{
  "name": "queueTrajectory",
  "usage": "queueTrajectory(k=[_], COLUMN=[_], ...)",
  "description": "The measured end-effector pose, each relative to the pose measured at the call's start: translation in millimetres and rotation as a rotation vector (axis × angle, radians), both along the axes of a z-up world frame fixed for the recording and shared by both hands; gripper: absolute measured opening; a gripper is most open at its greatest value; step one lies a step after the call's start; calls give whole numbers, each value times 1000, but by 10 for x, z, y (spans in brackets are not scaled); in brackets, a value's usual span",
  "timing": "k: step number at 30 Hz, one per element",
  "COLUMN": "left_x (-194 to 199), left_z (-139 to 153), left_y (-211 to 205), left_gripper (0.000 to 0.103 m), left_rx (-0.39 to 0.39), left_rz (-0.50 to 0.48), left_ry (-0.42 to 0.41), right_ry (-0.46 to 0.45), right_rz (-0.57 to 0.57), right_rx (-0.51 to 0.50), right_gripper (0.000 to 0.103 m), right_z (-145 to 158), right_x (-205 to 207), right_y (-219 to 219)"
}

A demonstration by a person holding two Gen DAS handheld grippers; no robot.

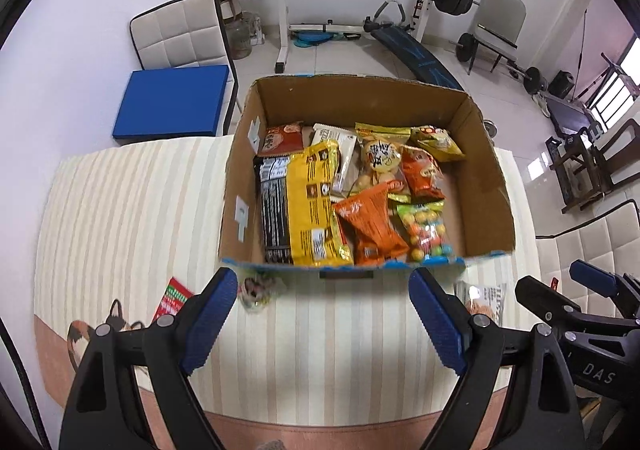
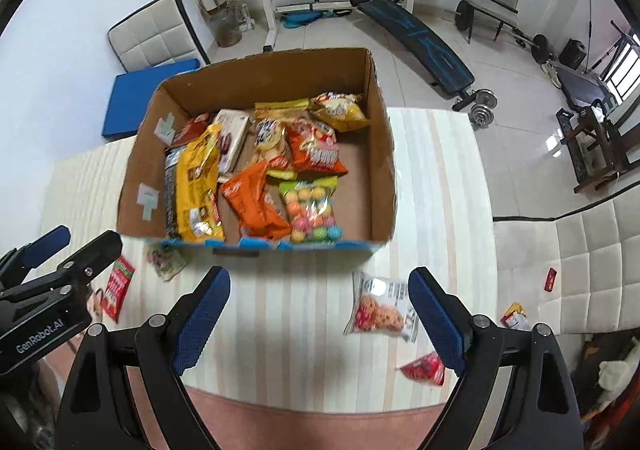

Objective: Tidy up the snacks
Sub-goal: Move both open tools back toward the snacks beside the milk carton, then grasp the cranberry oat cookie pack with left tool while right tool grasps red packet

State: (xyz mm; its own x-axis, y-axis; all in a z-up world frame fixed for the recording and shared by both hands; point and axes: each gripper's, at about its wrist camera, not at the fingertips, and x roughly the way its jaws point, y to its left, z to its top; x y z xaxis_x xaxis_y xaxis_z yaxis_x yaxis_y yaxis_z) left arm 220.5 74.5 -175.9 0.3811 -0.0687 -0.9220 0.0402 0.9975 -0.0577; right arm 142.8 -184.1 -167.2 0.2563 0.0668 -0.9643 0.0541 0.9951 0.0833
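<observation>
Both grippers are hovering spread and empty, nearer than the box.

The right gripper (image 2: 320,314) and left gripper (image 1: 324,316) are facing loose packets; the cookie packet (image 2: 380,310) is lying just before the box (image 2: 382,153), so approaching squarely should help.

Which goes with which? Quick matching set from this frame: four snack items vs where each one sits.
Items:
1. yellow packet
2. gumball bag
3. white cookie packet
4. red-and-green packet

Places:
A. on the table in front of the box, right side
B. inside the cardboard box, left part
C. on the table, left of the box's front corner
D. inside the box, by the front wall, right of the orange packet

Pairs: 1-B, 2-D, 3-A, 4-C
</observation>
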Motion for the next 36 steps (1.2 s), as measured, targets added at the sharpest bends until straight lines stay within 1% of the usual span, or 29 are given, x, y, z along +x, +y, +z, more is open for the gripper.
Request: queueTrajectory(k=[3, 6, 11, 13, 16, 19, 23, 25, 27, 28, 30, 32, 36], left_x=[-158, -338, -442, -452, -471, -482, -491, -483, -474, -462, -444, -415, -322], left_z=[-23, -129, -539, -652, -841, -1001, -1190, -1262, -1304, -1325, -1349, -1369, -1428], left_y=[-44, -163, -447, -580, -825, -1025, -1295, -1401, -1466, -1500, -1553, -1615, -1818], left_gripper=[88, 88, 88, 88, 88, 88, 88, 88, 88, 88, 88, 88, 88], left_rx=[0, 18, -28, -25, -17, -7, 47, 62, 76, 84, 96, 100, 108], left_rz=[4, -8, -26, -41, -76, -108, -161, -180, -190, -195, -200, -211, -232], left_ry=[9, 24, 138, 161, 202, 238, 263, 279, 287, 292, 299, 317, 341], right_ry=[22, 64, 167, 209, 289, 359, 437, 443, 432, 423, 422, 405, 405], right_rz=[-46, -120, -271, -309, -372, -419, -503, -576, -635, -661, -698, -713, -682], right_rx=[48, 72, 93, 95, 105, 143, 233, 317, 370, 390, 406, 403, 365], right_gripper=[93, 93, 93, 93, 93, 93, 93, 93, 93, 90, 73, 58, 58], right_z=[-30, -178, -593, -764, -1100, -1415, -1806, -1956, -2031, -2059, -2123, -2113, -2080], right_x=[-190, -343, -589, -678, -829, -981, -1133, -1213, -1264, -1277, -1300, -1318, -1366], right_y=[-133, -390, -991, -1186, -1454, -1627, -1770, -1878, -1954, -1995, -2050, -2098, -2137])
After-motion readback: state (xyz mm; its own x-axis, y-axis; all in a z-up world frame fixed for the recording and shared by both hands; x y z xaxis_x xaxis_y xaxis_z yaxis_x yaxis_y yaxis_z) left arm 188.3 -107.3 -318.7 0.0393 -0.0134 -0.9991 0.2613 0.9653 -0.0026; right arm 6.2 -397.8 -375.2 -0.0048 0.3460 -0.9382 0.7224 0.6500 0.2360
